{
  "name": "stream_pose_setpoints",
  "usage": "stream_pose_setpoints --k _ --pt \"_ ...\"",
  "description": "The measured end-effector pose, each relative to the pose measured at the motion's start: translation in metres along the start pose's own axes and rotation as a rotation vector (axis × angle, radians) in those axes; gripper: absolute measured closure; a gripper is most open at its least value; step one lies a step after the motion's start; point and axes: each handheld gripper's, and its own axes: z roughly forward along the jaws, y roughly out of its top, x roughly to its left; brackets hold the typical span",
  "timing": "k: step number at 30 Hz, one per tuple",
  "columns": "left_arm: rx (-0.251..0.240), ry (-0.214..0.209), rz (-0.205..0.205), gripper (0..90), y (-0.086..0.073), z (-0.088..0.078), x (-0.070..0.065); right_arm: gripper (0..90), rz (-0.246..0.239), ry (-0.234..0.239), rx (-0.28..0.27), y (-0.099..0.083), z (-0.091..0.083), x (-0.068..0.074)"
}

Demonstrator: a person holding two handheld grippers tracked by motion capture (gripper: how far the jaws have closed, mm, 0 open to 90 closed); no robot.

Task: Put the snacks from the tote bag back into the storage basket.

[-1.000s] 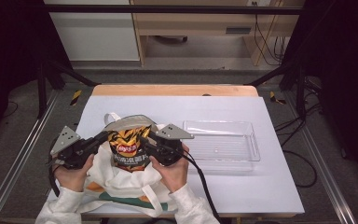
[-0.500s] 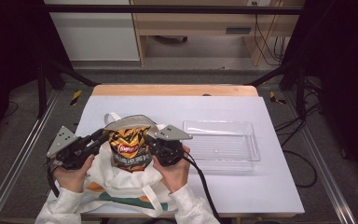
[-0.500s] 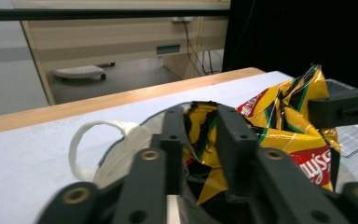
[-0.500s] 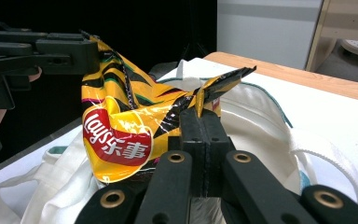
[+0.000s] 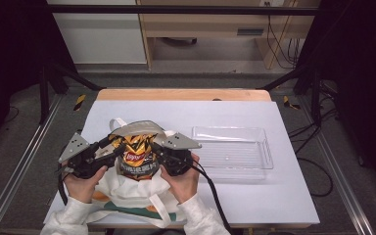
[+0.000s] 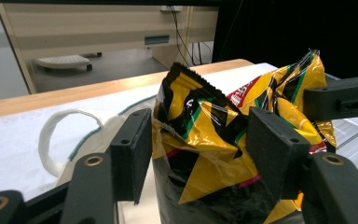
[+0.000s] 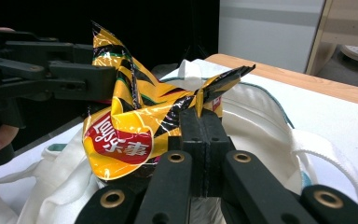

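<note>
Chip bag [image 5: 137, 157] stands upright in the mouth of the white tote bag [image 5: 127, 188], left of the clear tray [image 5: 267, 154]. Right gripper [image 7: 204, 122] is clamped on its crimped top corner; it should lift straight, without tearing. Left gripper [image 6: 193, 154] has just been opening, jaws straddling the bag without pressing. Both hands sit low, flanking it.

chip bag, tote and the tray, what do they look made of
Chip bag: thin glossy plastic film, creased, with glare. Tote bag: likely woven cotton or canvas, matte, limp folds, webbing handle. Tray: clear rigid plastic, table visible through it.
</note>
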Motion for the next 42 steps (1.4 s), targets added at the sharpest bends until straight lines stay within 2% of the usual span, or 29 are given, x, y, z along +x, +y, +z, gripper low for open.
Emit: stream_pose_setpoints --k 1,3,7,8,9,14,17,20,25,31,42 --pt "0.007 -0.015 -0.019 43.5 -0.001 0.001 0.001 90.0 -0.002 -0.003 -0.001 0.000 0.000 0.000" --pt "0.019 -0.018 -0.031 50.0 -0.002 0.001 0.001 90.0 -0.003 -0.004 -0.001 -0.001 0.000 0.000" --pt "0.042 -0.011 -0.021 66.0 -0.002 0.001 -0.002 89.5 -0.001 -0.006 -0.006 -0.001 0.001 0.000" --pt "0.050 -0.003 -0.011 66.0 -0.002 0.002 -0.003 88.1 -0.002 -0.007 -0.009 -0.001 0.001 0.000" --pt "0.059 0.015 0.005 70.3 -0.001 0.002 -0.006 84.0 -0.002 -0.012 -0.016 -0.001 0.001 0.000" --pt "0.064 0.039 0.014 80.0 -0.002 0.002 -0.010 71.7 -0.009 -0.027 -0.028 -0.002 0.001 0.000" --pt "0.064 0.051 0.017 84.8 -0.003 0.002 -0.010 68.1 -0.003 -0.020 -0.017 -0.002 0.005 0.001" --pt "0.060 0.059 0.019 86.3 -0.003 0.002 -0.010 69.3 -0.007 -0.017 -0.013 -0.002 0.007 0.001" --pt "0.051 0.069 0.017 86.7 -0.004 0.001 -0.011 89.0 0.013 0.007 0.018 -0.002 0.008 0.002" --pt "0.037 0.069 0.015 86.7 -0.002 0.001 -0.011 90.0 0.028 0.009 0.029 -0.002 0.006 0.003" --pt "-0.017 0.063 0.012 87.4 0.014 -0.009 -0.013 90.0 0.021 0.023 -0.015 0.009 -0.004 0.008"
